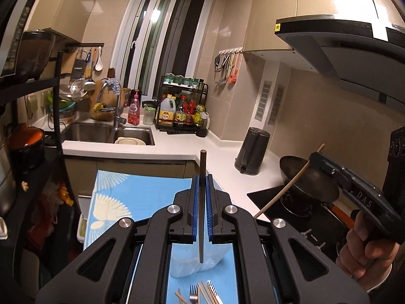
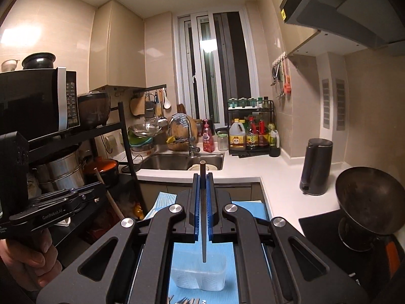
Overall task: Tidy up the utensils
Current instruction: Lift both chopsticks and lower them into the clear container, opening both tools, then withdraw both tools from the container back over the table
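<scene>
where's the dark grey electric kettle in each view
Left wrist view: the dark grey electric kettle stands right of centre on the white countertop, just left of the black wok.
Right wrist view: the kettle stands at the right, on the same countertop, left of the wok.
Shared landmark: the steel sink under the window, left of the kettle in both.

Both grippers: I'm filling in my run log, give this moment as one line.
left gripper: shut on left chopstick | right gripper: shut on right chopstick | clear container: on blue mat, below both
</scene>
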`<state>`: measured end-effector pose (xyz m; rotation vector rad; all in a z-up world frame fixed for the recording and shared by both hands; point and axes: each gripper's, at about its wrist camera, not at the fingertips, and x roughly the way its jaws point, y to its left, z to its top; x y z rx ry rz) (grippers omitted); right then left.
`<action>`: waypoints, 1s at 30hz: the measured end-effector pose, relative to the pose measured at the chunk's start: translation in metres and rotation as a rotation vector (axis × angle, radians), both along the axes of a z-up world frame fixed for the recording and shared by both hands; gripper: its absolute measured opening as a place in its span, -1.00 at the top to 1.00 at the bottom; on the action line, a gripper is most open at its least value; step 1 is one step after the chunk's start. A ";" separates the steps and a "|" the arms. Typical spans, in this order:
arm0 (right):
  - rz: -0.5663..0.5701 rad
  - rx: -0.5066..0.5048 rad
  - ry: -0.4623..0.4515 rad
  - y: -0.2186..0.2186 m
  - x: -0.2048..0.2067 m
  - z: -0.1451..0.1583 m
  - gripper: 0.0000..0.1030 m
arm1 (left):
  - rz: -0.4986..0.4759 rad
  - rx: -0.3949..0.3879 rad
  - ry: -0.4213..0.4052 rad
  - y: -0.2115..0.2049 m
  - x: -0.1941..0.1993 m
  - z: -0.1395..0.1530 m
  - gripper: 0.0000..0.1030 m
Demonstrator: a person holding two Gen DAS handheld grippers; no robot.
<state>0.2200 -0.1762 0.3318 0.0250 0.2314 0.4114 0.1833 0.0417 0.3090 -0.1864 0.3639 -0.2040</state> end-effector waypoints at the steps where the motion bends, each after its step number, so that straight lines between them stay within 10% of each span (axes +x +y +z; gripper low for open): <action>1: -0.002 -0.005 0.009 0.003 0.009 -0.006 0.91 | 0.005 -0.002 0.005 0.000 0.009 -0.003 0.90; 21: -0.047 -0.008 0.388 0.006 0.105 -0.167 0.82 | -0.005 -0.017 0.324 0.016 0.100 -0.144 0.87; 25: -0.051 -0.013 0.418 0.003 0.104 -0.171 0.16 | 0.030 -0.022 0.304 0.025 0.099 -0.140 0.10; 30: -0.062 -0.010 0.421 -0.003 0.093 -0.166 0.15 | 0.060 -0.001 0.263 0.028 0.089 -0.124 -0.08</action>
